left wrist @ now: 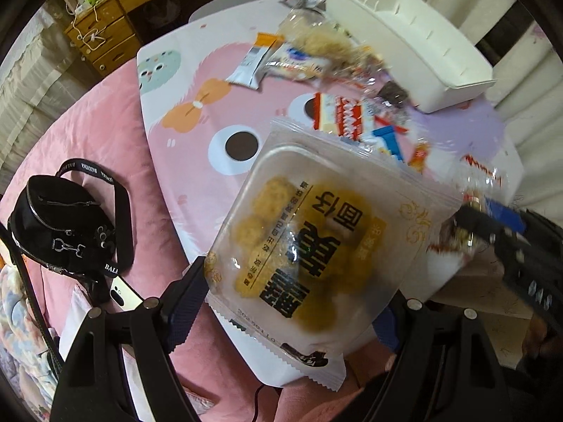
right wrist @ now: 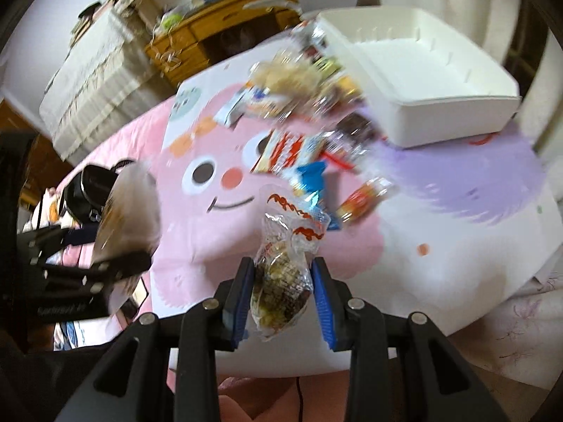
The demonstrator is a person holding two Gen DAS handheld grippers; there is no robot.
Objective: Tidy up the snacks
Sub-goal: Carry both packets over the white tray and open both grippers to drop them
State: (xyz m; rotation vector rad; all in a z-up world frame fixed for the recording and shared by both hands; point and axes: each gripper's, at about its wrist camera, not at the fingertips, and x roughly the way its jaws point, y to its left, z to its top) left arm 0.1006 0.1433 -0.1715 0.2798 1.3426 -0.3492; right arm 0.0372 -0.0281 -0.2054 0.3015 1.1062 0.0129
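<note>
My left gripper (left wrist: 292, 302) is shut on a large clear packet of yellow round pastries (left wrist: 309, 246) and holds it above the table's near edge. It also shows, blurred, at the left of the right wrist view (right wrist: 123, 218). My right gripper (right wrist: 283, 295) is shut on a small clear snack bag with red print (right wrist: 285, 267), held above the table. A pile of several loose snack packets (right wrist: 302, 130) lies mid-table. An empty white plastic bin (right wrist: 422, 81) stands at the far right, also in the left wrist view (left wrist: 415, 45).
The table wears a pink cartoon cloth (right wrist: 218, 179) with a purple patch at right. A black bag (left wrist: 67, 225) and a phone (left wrist: 121, 293) lie on the pink bedding at left. A wooden desk (right wrist: 218, 31) stands beyond the table.
</note>
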